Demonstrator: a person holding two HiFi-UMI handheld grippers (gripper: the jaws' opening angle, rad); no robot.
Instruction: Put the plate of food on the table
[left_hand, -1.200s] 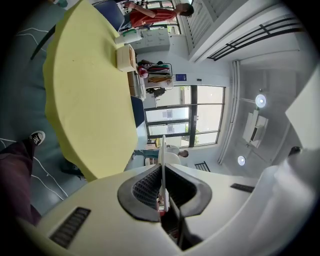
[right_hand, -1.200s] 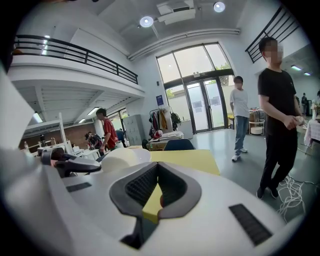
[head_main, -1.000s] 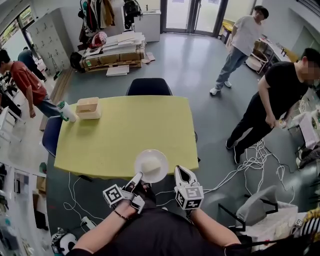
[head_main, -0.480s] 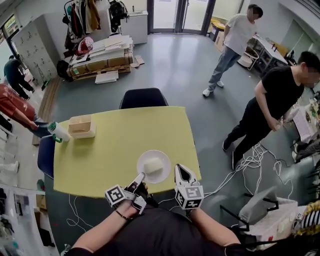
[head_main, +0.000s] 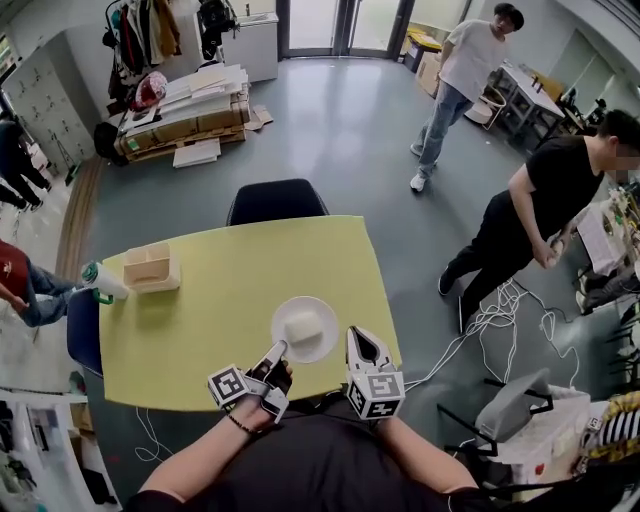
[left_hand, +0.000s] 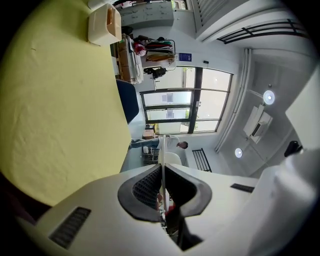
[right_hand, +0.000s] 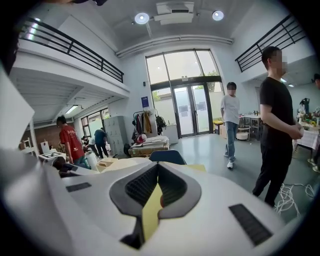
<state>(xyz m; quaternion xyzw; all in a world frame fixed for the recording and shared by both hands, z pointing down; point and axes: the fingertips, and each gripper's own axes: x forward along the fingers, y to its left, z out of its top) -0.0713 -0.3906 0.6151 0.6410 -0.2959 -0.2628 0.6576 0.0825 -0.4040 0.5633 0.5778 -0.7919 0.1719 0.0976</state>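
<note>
We count one table (head_main: 200, 330), one plate (head_main: 326, 341), one block of food (head_main: 302, 327), one box (head_main: 150, 268), one bottle (head_main: 103, 283), two chairs (head_main: 275, 200) (head_main: 80, 330), four bystanders (head_main: 470, 60) (head_main: 555, 190) (head_main: 12, 282) (head_main: 12, 150) around the room, and two claws in our hands: the left claw (head_main: 279, 351) and the right claw (head_main: 357, 336).

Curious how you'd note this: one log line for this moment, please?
plate: carries food, over yellow table | left tool: shut on its rim | right tool: shut, empty
</note>
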